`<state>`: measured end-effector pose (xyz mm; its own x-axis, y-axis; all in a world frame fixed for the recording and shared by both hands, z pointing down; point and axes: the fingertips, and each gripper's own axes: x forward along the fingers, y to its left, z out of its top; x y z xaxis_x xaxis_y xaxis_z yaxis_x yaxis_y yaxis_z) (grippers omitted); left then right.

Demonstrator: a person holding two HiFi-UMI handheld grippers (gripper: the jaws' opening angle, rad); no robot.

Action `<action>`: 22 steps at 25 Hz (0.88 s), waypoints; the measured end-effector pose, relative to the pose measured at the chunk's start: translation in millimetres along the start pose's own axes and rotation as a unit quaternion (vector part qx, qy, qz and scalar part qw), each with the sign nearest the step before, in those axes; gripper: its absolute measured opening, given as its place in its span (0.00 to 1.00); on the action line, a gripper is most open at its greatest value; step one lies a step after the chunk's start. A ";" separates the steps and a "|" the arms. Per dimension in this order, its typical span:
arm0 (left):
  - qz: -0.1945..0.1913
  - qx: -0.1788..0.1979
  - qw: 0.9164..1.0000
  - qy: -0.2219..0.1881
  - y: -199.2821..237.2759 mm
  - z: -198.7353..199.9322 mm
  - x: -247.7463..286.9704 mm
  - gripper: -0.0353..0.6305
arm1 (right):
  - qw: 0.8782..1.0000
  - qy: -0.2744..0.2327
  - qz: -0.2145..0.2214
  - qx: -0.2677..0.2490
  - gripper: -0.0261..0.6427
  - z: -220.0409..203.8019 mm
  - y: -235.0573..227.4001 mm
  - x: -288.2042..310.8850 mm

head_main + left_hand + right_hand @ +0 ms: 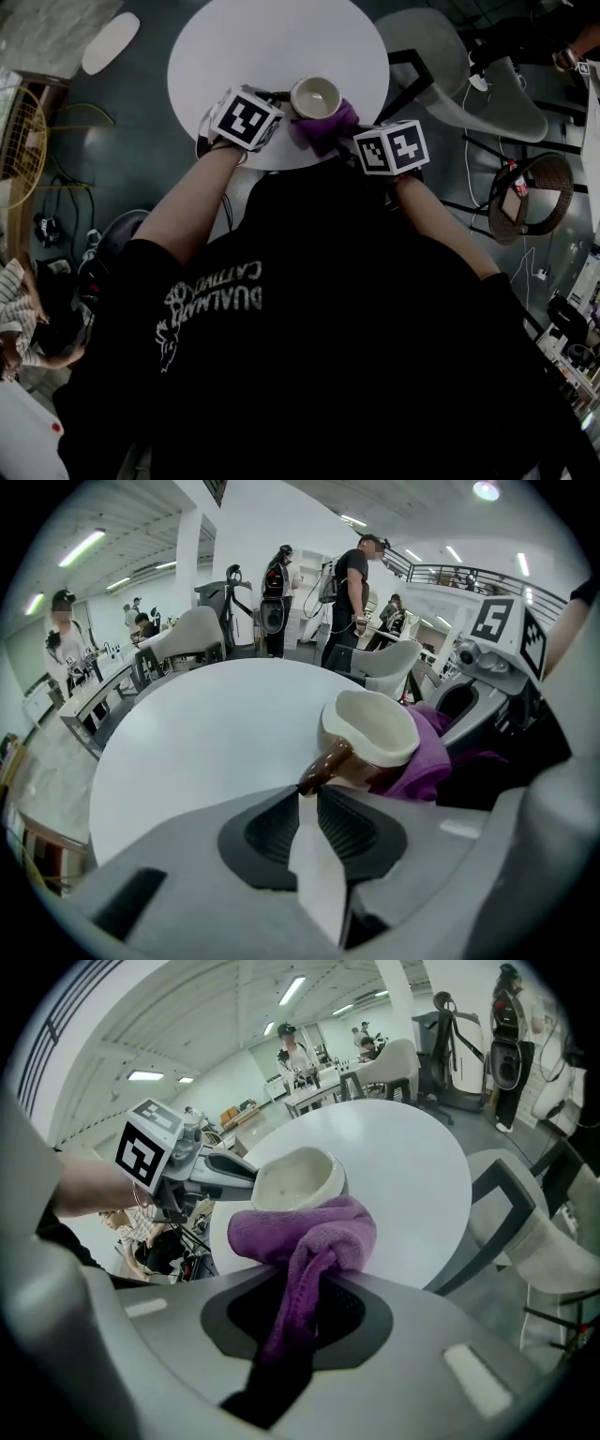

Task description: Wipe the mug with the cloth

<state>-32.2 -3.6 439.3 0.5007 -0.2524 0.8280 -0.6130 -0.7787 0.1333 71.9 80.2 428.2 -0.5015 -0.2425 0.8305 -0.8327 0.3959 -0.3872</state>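
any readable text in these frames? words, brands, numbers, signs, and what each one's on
"CATTIVO" with "DUALMA..." under it: white print on the person's black shirt, seen reversed. The second word's end is unclear, and the small graphic beside it is unreadable.
Marker cube and second marker cube: black-and-white square patterns, no letters.
Mug and cloth: no print visible.
Nothing in the background is legible.
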 end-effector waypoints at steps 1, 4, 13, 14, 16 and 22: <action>0.000 0.000 1.000 0.000 -1.1 -0.1 0.2 0.15 | 1.000 -0.001 0.004 0.003 0.15 0.0 0.5 -0.1; 0.000 0.001 1.000 0.004 -4.9 -3.4 -0.5 0.15 | 1.000 0.000 0.006 0.007 0.15 -0.4 0.4 -0.5; -0.009 -0.009 1.000 0.007 -17.4 -20.0 -9.9 0.14 | 1.000 0.007 0.014 -0.001 0.15 -4.1 12.9 -0.1; -0.010 -0.010 1.000 0.006 -19.4 -21.3 -10.7 0.14 | 1.000 0.007 0.015 -0.002 0.15 -5.0 14.0 -0.1; -0.012 -0.011 1.000 0.006 -23.0 -23.1 -11.6 0.14 | 1.000 0.007 0.017 -0.002 0.15 -5.7 14.9 -0.2; -0.021 -0.002 1.000 0.012 -36.5 -32.7 -14.0 0.13 | 0.999 0.006 0.032 -0.009 0.15 -6.9 24.7 1.2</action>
<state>-36.9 47.1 440.6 0.5106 -0.2059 0.8348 -0.5941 -0.7863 0.1694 52.3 95.9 422.5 -0.5498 -0.2056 0.8096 -0.7951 0.4260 -0.4317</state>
